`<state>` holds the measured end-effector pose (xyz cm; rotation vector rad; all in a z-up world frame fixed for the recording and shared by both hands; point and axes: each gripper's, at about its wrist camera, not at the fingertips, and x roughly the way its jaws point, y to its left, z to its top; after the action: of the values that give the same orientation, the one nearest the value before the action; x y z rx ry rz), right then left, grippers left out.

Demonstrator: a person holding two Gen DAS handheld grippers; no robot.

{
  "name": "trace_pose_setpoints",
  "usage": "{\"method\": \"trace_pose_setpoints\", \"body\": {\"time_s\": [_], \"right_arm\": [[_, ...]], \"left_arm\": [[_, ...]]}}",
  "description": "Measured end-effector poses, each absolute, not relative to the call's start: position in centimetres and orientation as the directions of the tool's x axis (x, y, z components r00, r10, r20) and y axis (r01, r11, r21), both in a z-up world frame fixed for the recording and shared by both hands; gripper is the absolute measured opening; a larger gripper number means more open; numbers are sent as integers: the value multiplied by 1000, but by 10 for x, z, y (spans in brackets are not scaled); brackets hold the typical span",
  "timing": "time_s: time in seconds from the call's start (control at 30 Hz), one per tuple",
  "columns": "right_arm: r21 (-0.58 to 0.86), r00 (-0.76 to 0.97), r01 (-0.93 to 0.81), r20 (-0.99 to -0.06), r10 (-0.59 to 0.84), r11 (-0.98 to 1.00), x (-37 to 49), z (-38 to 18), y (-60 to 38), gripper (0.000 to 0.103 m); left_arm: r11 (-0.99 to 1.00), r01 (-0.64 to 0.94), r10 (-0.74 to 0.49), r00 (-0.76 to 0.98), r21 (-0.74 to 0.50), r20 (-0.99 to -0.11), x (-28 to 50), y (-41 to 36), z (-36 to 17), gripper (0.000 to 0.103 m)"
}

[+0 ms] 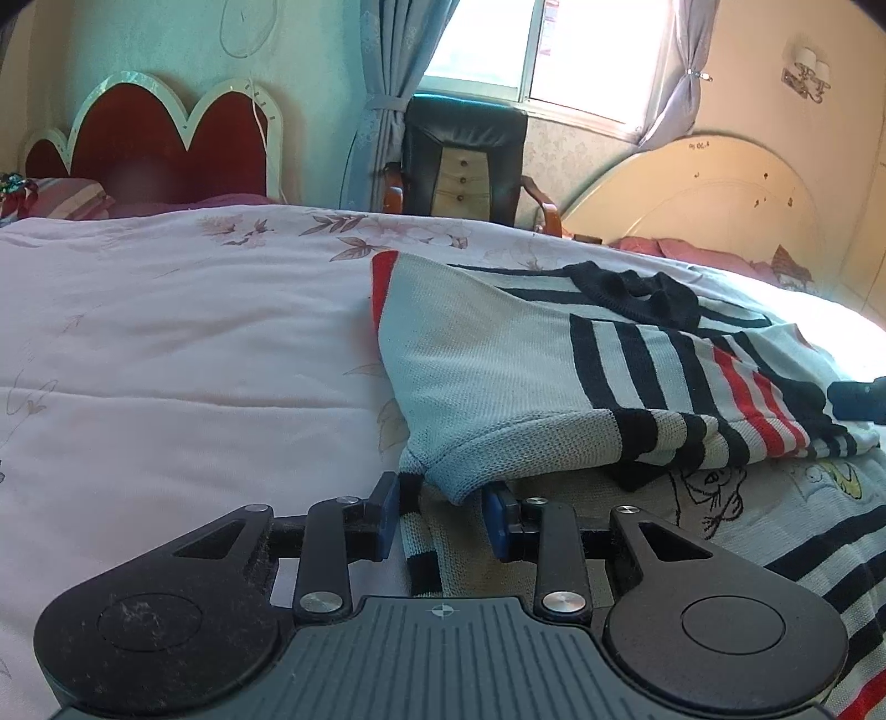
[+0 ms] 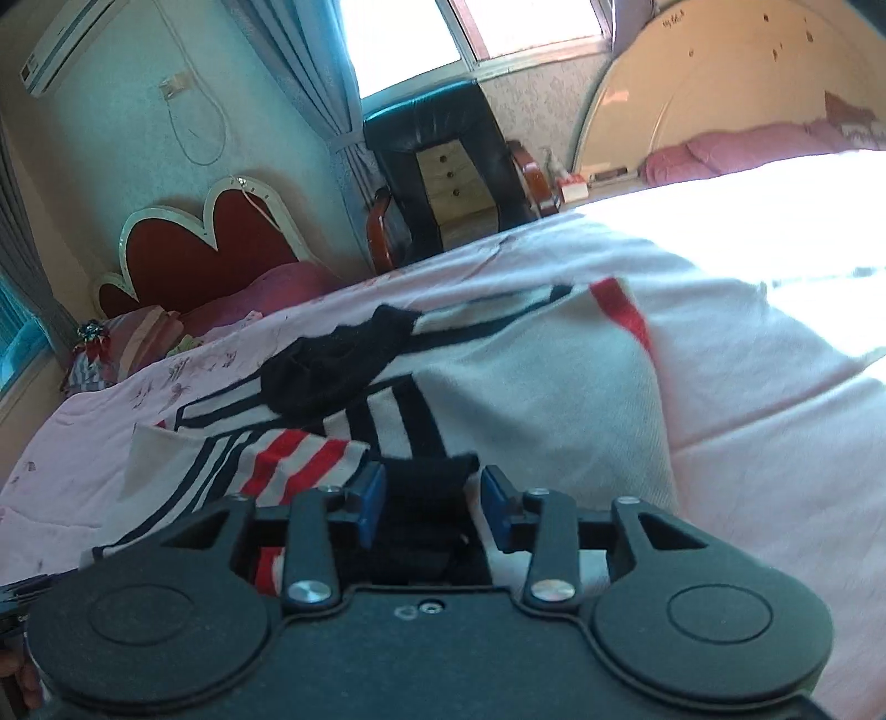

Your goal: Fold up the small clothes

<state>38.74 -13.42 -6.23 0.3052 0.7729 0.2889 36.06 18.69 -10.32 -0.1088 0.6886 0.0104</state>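
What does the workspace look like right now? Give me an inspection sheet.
Surface: pink floral quilt on a bed.
Job's things: white knit sweater with navy and red stripes, partly folded.
Clutter: nothing seen.
Grippers: left tool open, blue pads either side of a knit edge; right tool open around a black cuff.
Cables: white cord on the wall.
Surroundings: black leather armchair, red scalloped headboard, window.

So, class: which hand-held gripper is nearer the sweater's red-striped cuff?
Right. The right hand-held gripper has the red-striped cuff just beside its fingers, black fabric between them. The left hand-held gripper straddles the sweater at its pale folded corner, away from that cuff.
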Motion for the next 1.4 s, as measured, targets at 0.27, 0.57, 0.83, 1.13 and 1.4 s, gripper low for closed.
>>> {"method": "trace_pose_setpoints", "body": {"time_s": [0.27, 0.57, 0.83, 1.13, 1.4], "right_arm": [[355, 674, -150, -647, 358, 923, 386, -79, -112, 4], [160, 826, -224, -493, 275, 961, 374, -22, -117, 3], [139, 718, -166, -661, 217, 976, 389, -74, -120, 10], [142, 729, -269, -616, 298, 952, 378, -55, -88, 16], [14, 706, -328, -660, 255, 945, 379, -84, -63, 13]], "left_arm": [[988, -84, -20, 765, -130, -644, 364, 190, -109, 31], [989, -90, -8, 753, -115, -658, 366, 188, -107, 25], [997, -37, -17, 743, -66, -669, 348, 188, -95, 52], [990, 78, -133, 791, -117, -597, 380, 131, -75, 62], [990, 79, -134, 761, -115, -634, 387, 125, -103, 68]]}}
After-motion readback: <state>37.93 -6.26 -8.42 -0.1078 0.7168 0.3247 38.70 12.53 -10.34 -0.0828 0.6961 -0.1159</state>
